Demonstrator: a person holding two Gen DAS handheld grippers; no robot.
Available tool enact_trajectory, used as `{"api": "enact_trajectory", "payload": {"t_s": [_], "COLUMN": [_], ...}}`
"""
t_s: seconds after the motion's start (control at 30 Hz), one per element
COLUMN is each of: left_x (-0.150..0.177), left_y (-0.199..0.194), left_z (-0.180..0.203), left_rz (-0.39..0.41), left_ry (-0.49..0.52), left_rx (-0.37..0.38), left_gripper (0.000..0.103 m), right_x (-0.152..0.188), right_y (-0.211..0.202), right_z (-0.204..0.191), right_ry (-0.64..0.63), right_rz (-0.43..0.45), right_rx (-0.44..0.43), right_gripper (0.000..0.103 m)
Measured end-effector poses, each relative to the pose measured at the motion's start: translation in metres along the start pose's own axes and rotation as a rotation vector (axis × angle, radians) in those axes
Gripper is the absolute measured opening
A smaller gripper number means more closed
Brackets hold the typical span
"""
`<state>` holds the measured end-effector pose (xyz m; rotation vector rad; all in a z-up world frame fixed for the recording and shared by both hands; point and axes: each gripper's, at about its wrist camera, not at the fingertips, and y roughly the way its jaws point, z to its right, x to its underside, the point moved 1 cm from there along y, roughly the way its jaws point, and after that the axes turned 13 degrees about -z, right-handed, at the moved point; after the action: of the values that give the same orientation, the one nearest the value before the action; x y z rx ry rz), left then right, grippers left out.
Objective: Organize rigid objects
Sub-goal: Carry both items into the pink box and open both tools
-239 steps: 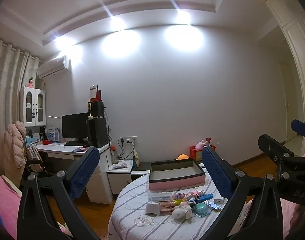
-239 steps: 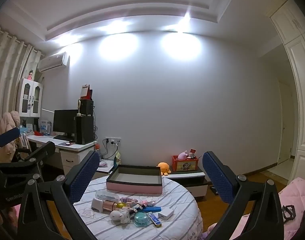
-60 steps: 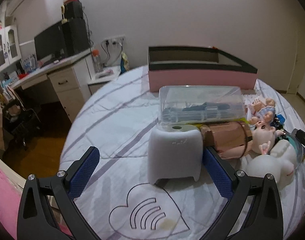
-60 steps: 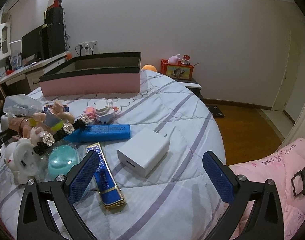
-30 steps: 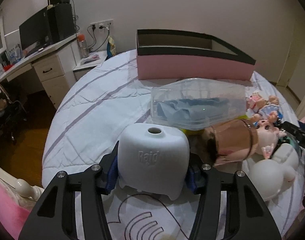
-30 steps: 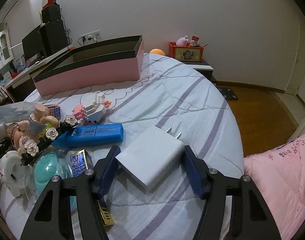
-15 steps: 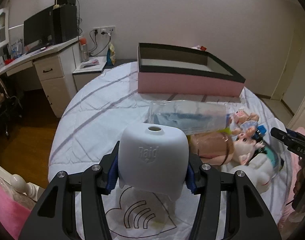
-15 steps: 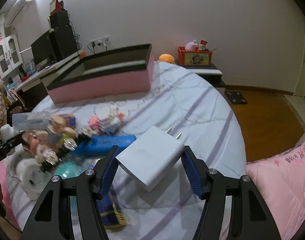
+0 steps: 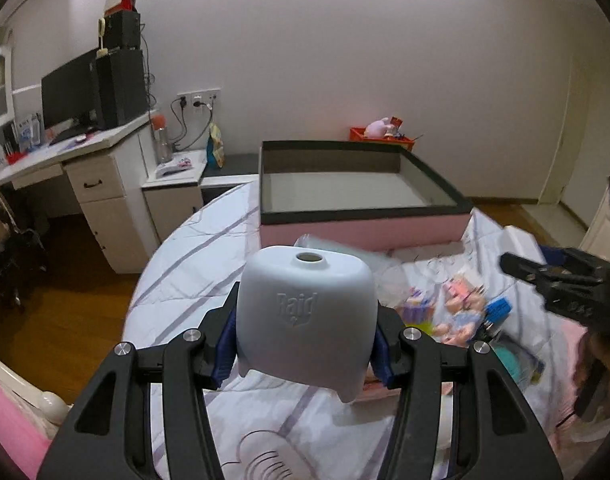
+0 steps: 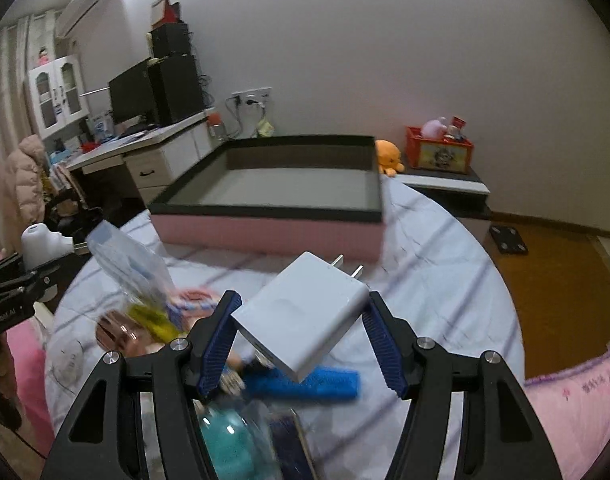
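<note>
Both loads (image 9: 305,320) above bed — tray (image 9: 365,220) ahead

A white diffuser (image 9: 305,316) of smooth matt plastic, with a raised logo. A white charger (image 10: 301,316) of smooth plastic with a slight sheen and two bright metal prongs (image 10: 347,266). Ribbed blue rubbery finger pads (image 10: 219,338) on matt black plastic arms with shiny metal screws. Quilted striped cloth bedspread (image 9: 201,256). Glossy wooden floor (image 10: 557,292).

Left gripper (image 9: 305,342) clamps white Raid diffuser (image 9: 305,316) — pink box (image 9: 361,204) beyond.
</note>
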<state>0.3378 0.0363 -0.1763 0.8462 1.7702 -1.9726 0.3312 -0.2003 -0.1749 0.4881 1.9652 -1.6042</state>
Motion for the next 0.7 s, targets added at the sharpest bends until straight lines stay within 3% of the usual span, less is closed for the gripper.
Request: {"api": "enact_trajectory", "payload": {"t_s": [0.13,0.27,0.47,0.53,0.7], "left_x": [-0.011,-0.038,-0.095,-0.113,-0.154], "left_y": [-0.003,0.004,0.04,0.053,0.099], "left_z": [0.011,0.016,0.029,0.032,0.034], "left_rz": [0.013,0.019,-0.017,-0.028,-0.103], "left_ry": [0.048,0.06,0.106,0.117,0.124], "left_rx": [-0.01,0.034,0.045,0.018,0.039], "left_gripper": [0.054,0.054,0.054,0.054,0.054], "right_x": [-0.018,-0.038,-0.08,-0.098,-0.133], "right_y": [0.007,0.013,0.025,0.035,0.08], "right_z": [-0.009,-0.015,-0.023,-0.021,-0.012], "right_ry": [-0.032,-0.048,-0.09,-0.084,-0.061], "right_rz": [0.001,-0.004,0.0,-0.005,-0.073], "right_rx": [-0.021,-0.03,0.003,0.006,0.02], "right_gripper": [0.064,0.064,0.064,0.064,0.064]}}
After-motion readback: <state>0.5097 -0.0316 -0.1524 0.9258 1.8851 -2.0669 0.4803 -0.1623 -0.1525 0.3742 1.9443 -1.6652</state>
